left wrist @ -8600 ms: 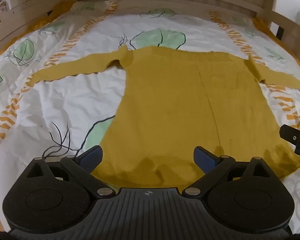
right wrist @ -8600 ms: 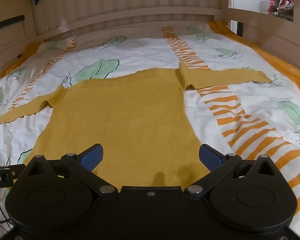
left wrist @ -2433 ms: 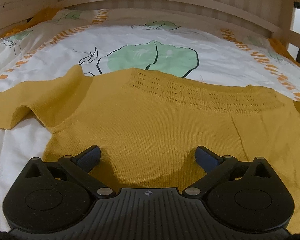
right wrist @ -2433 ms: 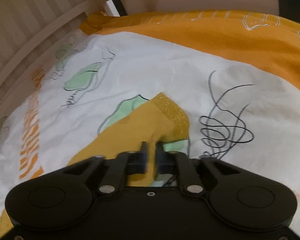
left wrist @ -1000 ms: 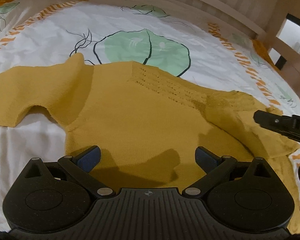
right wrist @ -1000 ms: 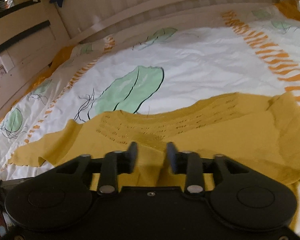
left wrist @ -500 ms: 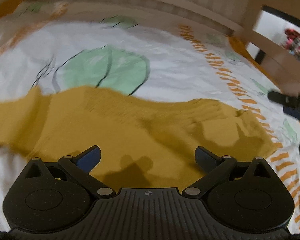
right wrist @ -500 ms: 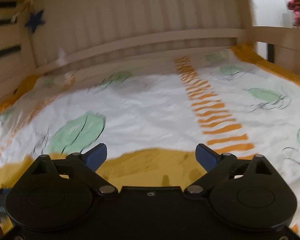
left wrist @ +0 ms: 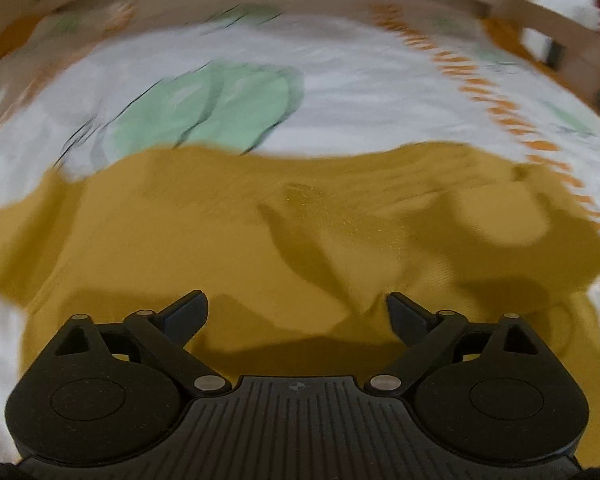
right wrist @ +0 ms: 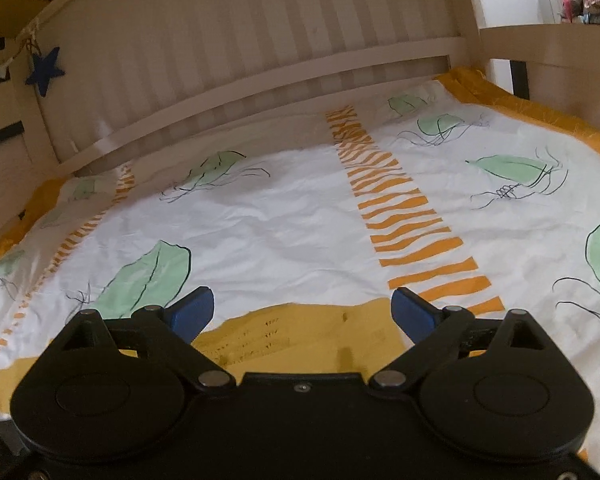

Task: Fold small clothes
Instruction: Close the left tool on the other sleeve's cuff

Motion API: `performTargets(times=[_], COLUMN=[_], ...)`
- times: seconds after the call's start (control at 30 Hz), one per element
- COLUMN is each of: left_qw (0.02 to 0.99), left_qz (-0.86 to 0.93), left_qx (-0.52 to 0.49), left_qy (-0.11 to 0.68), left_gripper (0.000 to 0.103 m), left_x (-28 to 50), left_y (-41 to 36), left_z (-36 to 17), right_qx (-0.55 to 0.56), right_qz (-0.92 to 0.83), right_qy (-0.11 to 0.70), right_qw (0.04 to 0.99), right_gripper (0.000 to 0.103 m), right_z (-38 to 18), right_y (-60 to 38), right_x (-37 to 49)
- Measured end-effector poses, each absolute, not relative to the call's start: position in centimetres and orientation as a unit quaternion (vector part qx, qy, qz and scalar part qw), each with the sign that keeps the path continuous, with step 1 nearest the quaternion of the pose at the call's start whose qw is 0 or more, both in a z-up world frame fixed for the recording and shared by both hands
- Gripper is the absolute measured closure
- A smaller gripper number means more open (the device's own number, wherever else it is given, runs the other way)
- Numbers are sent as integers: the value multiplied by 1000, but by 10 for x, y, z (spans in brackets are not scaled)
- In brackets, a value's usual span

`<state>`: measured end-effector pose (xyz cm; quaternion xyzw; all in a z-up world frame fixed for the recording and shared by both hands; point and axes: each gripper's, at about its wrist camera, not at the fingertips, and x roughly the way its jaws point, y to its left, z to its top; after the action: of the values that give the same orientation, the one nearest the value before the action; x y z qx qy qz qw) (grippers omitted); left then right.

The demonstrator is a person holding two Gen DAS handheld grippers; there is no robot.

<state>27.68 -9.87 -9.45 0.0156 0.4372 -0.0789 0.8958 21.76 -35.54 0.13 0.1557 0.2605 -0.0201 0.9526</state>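
one sleeve lay folded over yellow sweater (left wrist: pixel 228 240); other sleeve + body left. left gripper (left wrist: pixel 297 310) & right gripper (right wrist: pixel 302 312) both wide open, holding nothing.

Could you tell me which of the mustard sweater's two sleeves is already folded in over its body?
The right-hand sleeve of the mustard knit sweater lies folded over the body; the left-hand sleeve extends sideways onto the sheet.
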Motion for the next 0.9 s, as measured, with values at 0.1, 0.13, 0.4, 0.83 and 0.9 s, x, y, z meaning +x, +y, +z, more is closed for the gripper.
performTargets(times=[0.1,0.13,0.4,0.83,0.9], left_qw=[890,891,883,869,875], left_qz=[-55,-54,-125,-158,-151], left_qx=[-25,-36,-72,-138,-137], left_qy=[453,450,446,449,440], left_gripper=[8,8,8,92,96], left_x=[274,273,281,311,309], left_y=[-69,-62,-61,-85,-84], left_z=[-96,-95,-91,-89,-82], right_qx=[161,165,191,254,276], right_qz=[-22,-21,-14,-65,-78], right_qy=[260,260,282,295,298], right_qw=[952,951,940,919,910], right_gripper=[6,6,6,5,5], right_z=[1,0,-7,-16,-20], right_y=[-357,-358,-366,-424,-436], right_x=[218,218,223,221,220])
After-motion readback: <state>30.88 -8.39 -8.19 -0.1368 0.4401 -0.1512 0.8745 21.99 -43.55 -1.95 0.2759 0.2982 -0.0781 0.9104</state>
